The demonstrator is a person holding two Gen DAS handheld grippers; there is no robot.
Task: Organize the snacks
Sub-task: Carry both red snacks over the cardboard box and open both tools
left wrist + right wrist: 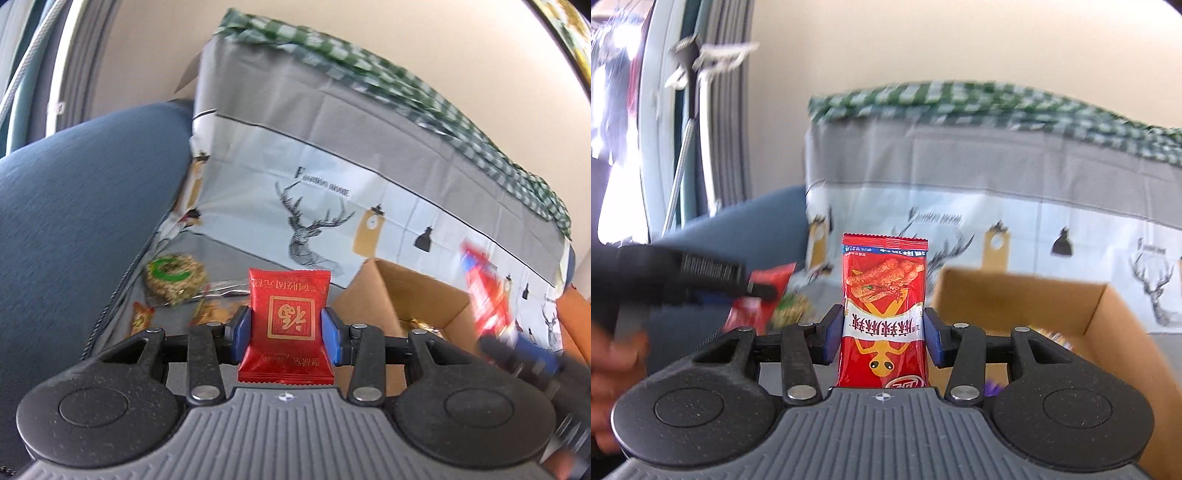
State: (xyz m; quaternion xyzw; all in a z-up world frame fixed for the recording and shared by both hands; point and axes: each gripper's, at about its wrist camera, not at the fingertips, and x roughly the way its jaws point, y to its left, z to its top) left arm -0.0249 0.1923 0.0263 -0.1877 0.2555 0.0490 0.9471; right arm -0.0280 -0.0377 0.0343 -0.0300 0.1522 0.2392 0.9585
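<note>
Red square snack sachet (286,322): clamped upright in left gripper (286,328). Red spicy-strip packet (884,314): clamped in right gripper (884,334). Cardboard box (1015,291) just ahead-right; carry both above rim, loosen 1 at a time.

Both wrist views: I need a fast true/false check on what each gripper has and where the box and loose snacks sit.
1. The left gripper is clamped on a red square-logo packet. True.
2. The right gripper is empty. False: it grips a red lizard-print snack packet.
3. The cardboard box is open at the top. True.
4. The round green-labelled snack lies inside the box. False: it lies on the grey cloth, left of the box.
</note>
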